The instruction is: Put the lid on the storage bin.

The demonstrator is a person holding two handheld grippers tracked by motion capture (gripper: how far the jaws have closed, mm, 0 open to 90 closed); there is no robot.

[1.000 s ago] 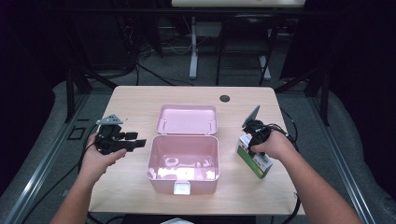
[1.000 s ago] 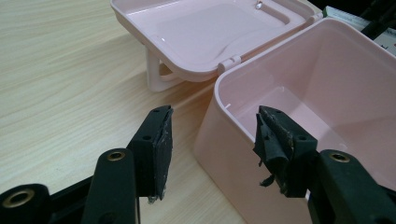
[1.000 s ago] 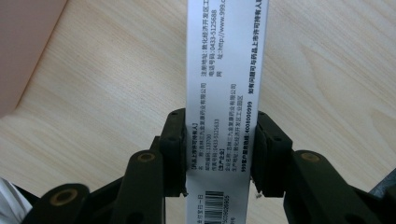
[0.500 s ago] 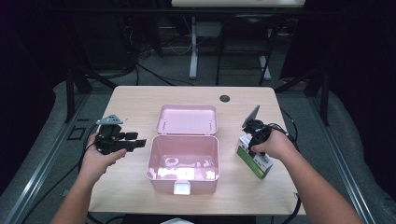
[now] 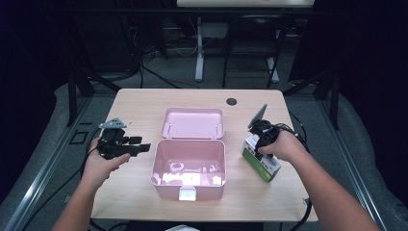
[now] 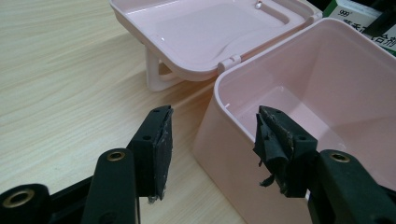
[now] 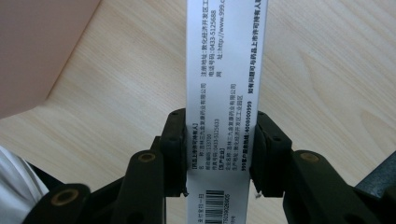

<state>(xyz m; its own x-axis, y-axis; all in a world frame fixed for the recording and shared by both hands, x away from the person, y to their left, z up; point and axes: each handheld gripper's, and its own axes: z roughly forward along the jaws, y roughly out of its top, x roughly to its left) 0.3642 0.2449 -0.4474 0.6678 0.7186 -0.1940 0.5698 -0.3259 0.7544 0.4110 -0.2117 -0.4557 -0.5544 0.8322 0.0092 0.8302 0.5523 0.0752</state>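
Observation:
A pink plastic box (image 5: 189, 163) stands open in the middle of the table, its lid (image 5: 193, 122) laid back behind it. Small pale items lie on its floor. My left gripper (image 5: 137, 145) is open just left of the box; in the left gripper view the box's near corner (image 6: 224, 93) lies beyond the gap between the jaws. My right gripper (image 7: 217, 144) is shut on a green and white medicine carton (image 5: 260, 161), to the right of the box. Its pads press both long sides of the carton (image 7: 224, 70), white printed face up.
A round cable hole (image 5: 231, 101) sits near the table's far edge. Bare wooden tabletop (image 5: 125, 187) lies in front of and left of the box. Cables trail from both grippers off the table sides. Dark stands and legs fill the floor behind.

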